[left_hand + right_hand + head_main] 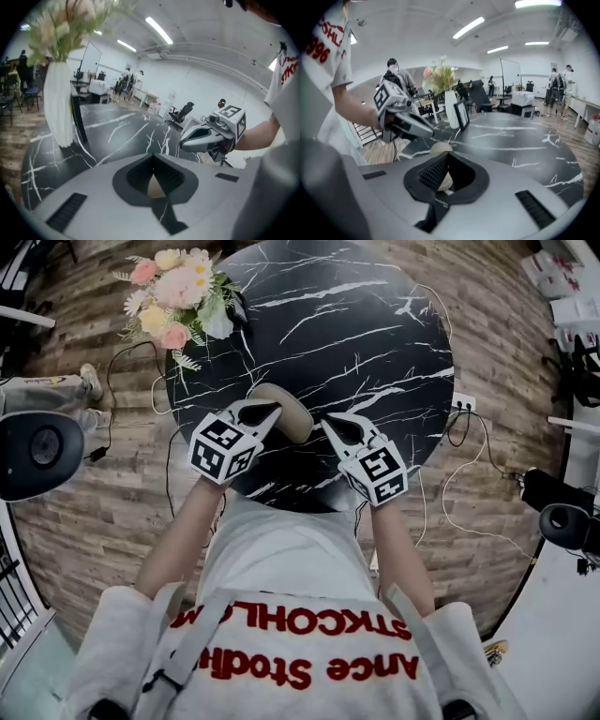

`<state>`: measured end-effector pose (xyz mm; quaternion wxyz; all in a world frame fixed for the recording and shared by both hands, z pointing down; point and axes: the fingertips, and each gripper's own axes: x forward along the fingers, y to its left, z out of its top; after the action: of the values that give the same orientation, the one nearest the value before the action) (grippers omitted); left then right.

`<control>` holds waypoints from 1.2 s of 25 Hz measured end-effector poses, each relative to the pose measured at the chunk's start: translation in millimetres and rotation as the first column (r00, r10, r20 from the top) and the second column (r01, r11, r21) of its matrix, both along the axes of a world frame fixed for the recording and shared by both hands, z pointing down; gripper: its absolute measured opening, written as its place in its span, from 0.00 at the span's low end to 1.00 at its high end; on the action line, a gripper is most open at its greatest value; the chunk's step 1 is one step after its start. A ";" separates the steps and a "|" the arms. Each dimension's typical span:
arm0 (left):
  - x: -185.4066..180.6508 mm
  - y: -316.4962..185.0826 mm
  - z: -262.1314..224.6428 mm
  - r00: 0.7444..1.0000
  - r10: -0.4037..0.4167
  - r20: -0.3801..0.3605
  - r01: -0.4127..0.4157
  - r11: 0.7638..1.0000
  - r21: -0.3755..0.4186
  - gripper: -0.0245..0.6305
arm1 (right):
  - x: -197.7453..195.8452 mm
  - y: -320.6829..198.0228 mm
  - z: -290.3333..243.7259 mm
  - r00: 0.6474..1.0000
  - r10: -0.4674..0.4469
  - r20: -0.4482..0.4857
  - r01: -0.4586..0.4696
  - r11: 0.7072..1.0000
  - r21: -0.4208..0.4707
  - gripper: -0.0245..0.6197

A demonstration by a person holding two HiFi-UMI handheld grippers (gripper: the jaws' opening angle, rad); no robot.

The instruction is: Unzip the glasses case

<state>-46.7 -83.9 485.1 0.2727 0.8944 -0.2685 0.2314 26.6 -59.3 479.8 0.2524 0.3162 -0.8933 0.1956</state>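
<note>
Left gripper [271,412] pinched the tan oval glasses case [293,418] at mid-frame on the black marble table [356,334]. Right gripper [326,424] sat narrow, seemingly nipping its edge.

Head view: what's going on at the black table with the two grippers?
A person stands at a round black marble table with a gripper in each hand. The left gripper and the right gripper meet a beige glasses case from opposite ends, near the table's near edge. Each gripper view shows the jaws drawn together with beige between them. The zip itself cannot be made out, so how far it is open is unclear.
</note>
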 end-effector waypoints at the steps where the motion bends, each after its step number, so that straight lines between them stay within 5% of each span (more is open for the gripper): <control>1: -4.2 -5.5 -17.9 0.999 -0.037 -0.026 0.038 0.997 0.063 0.05 | 2.8 -9.7 -20.7 0.999 0.027 0.040 -0.029 0.999 0.039 0.06; 4: -18.3 -19.4 -83.3 0.983 -0.133 -0.129 0.162 0.955 0.247 0.05 | 8.5 -36.1 -90.9 0.981 0.100 0.165 -0.127 0.979 0.163 0.06; 7: -34.1 -23.4 -153.0 0.952 -0.194 -0.237 0.274 0.884 0.378 0.05 | 9.2 -52.0 -164.4 0.949 0.143 0.282 -0.222 0.937 0.270 0.06; 12: -59.8 -30.4 -233.1 0.924 -0.274 -0.266 0.378 0.753 0.538 0.05 | 0.1 -62.7 -255.3 0.910 0.098 0.402 -0.279 0.863 0.422 0.06; 15: -67.0 -29.7 -262.7 0.912 -0.292 -0.288 0.409 0.706 0.578 0.05 | -0.9 -59.9 -286.0 0.901 0.091 0.425 -0.308 0.823 0.477 0.06; 21: -71.6 -24.9 -290.9 0.905 -0.306 -0.296 0.426 0.650 0.629 0.05 | 8.2 -56.4 -309.6 0.874 0.136 0.467 -0.379 0.792 0.478 0.06; 30: -68.0 -10.9 -297.0 0.904 -0.292 -0.312 0.427 0.641 0.638 0.05 | 16.0 -40.4 -312.5 0.871 0.176 0.459 -0.411 0.775 0.481 0.06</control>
<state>-114.6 -94.8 188.2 -0.0183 0.8754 -0.4822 -0.0268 42.6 -99.8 167.3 -0.0693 0.4693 -0.8801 0.0191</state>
